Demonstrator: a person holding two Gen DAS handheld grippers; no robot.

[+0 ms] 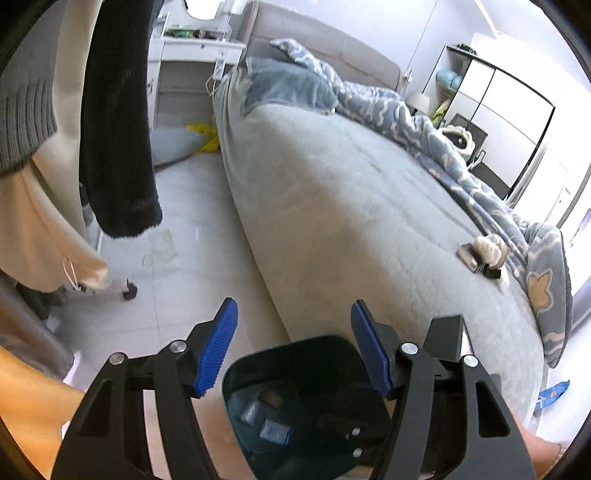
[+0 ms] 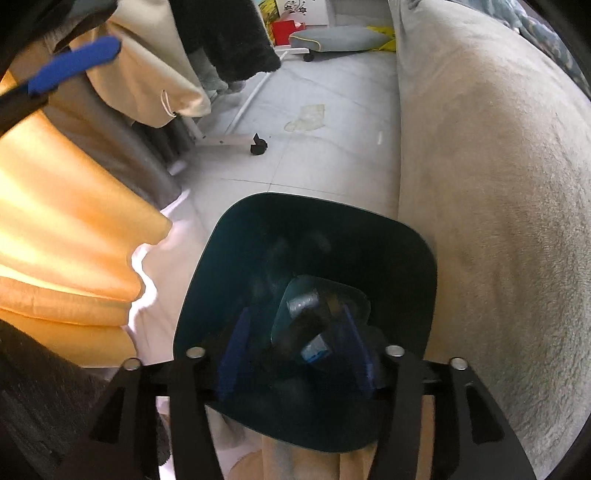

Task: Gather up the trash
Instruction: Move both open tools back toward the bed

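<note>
Right wrist: right tool (image 2: pixel 295 343) angled down into bin (image 2: pixel 236 236), parted, empty; left tool (image 1: pixel 293 343) parted, empty

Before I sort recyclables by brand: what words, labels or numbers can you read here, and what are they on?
No text is readable.
Small blue packet inside the dark teal plastic bin: print too blurred.
Blue wrapper on the floor past the bed's end: markings too small.
Red box and yellow pictures beside it: no legible lettering.
</note>
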